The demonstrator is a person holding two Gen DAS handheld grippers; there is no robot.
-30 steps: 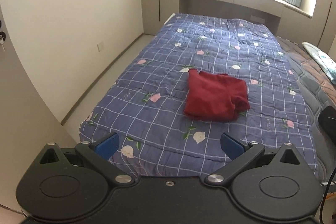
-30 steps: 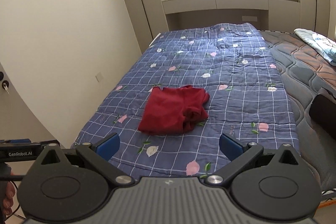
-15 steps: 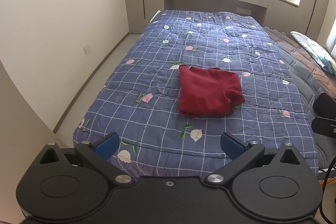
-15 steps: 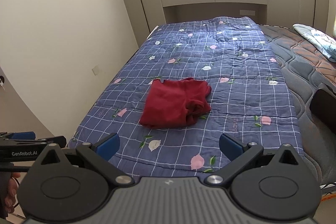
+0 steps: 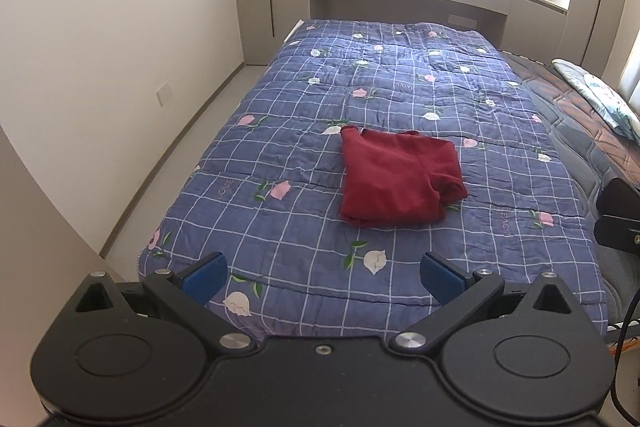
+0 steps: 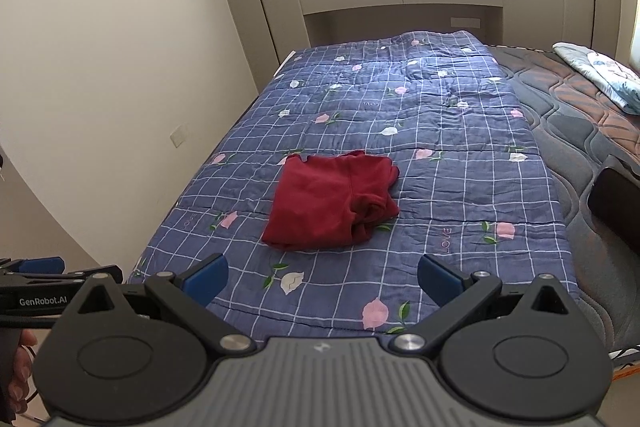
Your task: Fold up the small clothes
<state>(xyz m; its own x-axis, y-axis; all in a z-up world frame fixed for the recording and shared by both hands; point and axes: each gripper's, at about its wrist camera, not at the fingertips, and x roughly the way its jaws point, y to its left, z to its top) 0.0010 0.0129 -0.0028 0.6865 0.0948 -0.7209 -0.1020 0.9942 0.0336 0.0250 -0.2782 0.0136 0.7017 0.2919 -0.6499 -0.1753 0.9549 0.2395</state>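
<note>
A dark red garment (image 5: 396,179) lies folded into a rough square on the blue checked floral quilt (image 5: 304,227), near the bed's middle. It also shows in the right wrist view (image 6: 332,203), with a bunched sleeve at its right side. My left gripper (image 5: 323,277) is open and empty, held back above the quilt's near edge, well short of the garment. My right gripper (image 6: 322,279) is open and empty too, likewise held back over the near edge. The left gripper shows at the left edge of the right wrist view (image 6: 40,267).
A bare quilted mattress (image 6: 576,123) runs along the quilt's right side, with a folded light blue cloth (image 6: 600,71) at its far end. A wall and floor strip lie left of the bed. A window and a built-in ledge stand beyond the bed.
Both grippers have pulled back and tilted up, so the garment sits farther away and more of the room shows. The garment has not moved. Both stay open.
</note>
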